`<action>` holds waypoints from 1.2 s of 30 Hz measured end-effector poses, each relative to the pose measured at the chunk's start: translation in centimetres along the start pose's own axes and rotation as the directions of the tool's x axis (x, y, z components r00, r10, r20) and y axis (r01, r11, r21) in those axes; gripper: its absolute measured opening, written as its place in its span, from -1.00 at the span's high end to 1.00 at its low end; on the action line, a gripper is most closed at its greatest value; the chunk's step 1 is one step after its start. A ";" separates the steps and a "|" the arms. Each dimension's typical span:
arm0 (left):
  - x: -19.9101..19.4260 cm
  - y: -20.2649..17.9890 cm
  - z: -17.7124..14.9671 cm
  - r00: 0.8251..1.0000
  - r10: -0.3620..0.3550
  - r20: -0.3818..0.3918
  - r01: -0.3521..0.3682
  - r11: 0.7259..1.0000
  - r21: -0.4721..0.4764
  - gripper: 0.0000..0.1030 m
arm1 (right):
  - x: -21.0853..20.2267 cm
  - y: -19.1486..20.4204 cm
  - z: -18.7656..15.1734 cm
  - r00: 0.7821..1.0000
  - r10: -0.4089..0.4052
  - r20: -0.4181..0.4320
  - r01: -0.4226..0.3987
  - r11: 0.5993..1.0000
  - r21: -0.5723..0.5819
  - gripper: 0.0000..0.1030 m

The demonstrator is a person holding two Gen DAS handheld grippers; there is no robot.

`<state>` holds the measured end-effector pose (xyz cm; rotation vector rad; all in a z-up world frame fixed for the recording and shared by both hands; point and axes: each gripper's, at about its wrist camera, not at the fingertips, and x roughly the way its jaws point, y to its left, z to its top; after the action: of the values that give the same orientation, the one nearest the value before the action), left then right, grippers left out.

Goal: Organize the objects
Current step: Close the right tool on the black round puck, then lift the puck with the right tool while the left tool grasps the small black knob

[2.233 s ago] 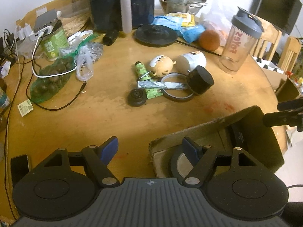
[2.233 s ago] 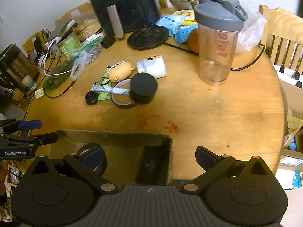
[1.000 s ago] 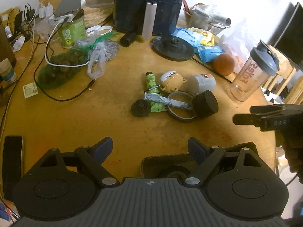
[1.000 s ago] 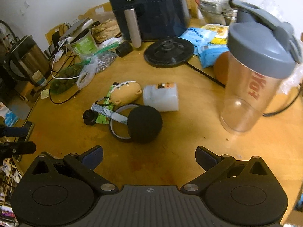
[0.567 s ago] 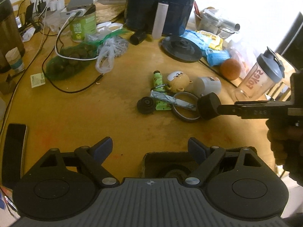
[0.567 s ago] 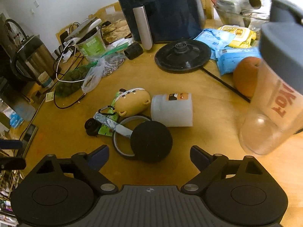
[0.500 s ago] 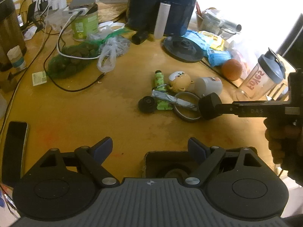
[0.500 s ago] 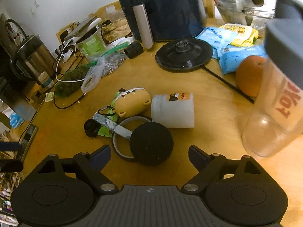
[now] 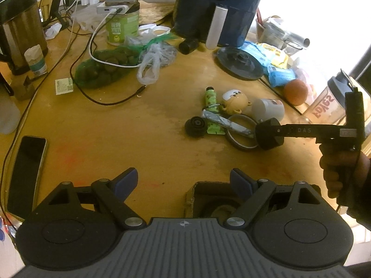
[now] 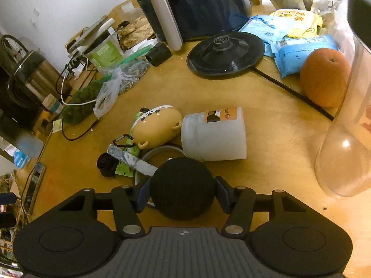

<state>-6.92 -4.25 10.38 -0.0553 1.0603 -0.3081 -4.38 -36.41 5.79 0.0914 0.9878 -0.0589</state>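
A black round cap (image 10: 182, 192) lies on the wooden table (image 10: 266, 173) between the pads of my right gripper (image 10: 183, 193). Its jaws are closing, and both blue pads (image 10: 142, 193) touch the cap's sides. The left wrist view shows the same gripper (image 9: 270, 131) reaching in from the right onto the cap (image 9: 266, 141), with a hand behind it. Just past the cap lie a tape ring (image 10: 162, 150), a white jar (image 10: 213, 136) on its side, a yellow bear toy (image 10: 157, 125) and a small black wheel (image 10: 105, 164). My left gripper (image 9: 184, 177) hangs open and empty over a cardboard box (image 9: 191, 199).
A clear shaker bottle (image 10: 345, 139) stands close to the right of my right gripper, with an orange (image 10: 324, 81) behind it. A kettle base (image 10: 225, 53), an air fryer (image 9: 218, 7), bags and cables crowd the back. A phone (image 9: 27, 169) lies at the left edge.
My right gripper moved forward and down over the black cap, and its jaws narrowed onto the cap's sides. The left gripper stayed open above the box and rolled slightly.
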 end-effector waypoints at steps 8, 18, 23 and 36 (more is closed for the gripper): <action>0.2 -0.2 0.6 1.000 -0.021 0.006 0.021 0.999 0.028 -0.69 | -1.9 1.3 0.3 0.999 -0.021 0.026 0.022 0.998 -0.064 -0.16; 0.6 -0.8 2.1 0.999 -0.031 0.023 0.029 0.996 0.087 -0.69 | -5.0 1.7 -0.7 0.996 -0.077 0.051 0.081 0.994 -0.080 -0.16; 1.1 -1.4 2.8 1.000 -0.012 0.024 0.008 0.991 0.133 -0.69 | -6.2 1.5 -1.5 0.989 -0.141 0.052 0.145 0.987 -0.072 -0.16; 2.8 -2.8 4.2 0.999 -0.012 0.033 0.004 0.972 0.234 -0.69 | -9.2 0.5 -3.7 0.977 -0.206 0.055 0.205 0.978 0.038 -0.16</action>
<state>-2.68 -8.11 10.58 0.1459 0.9835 -0.4362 -12.42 -35.47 11.49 0.0163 0.9355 -0.2660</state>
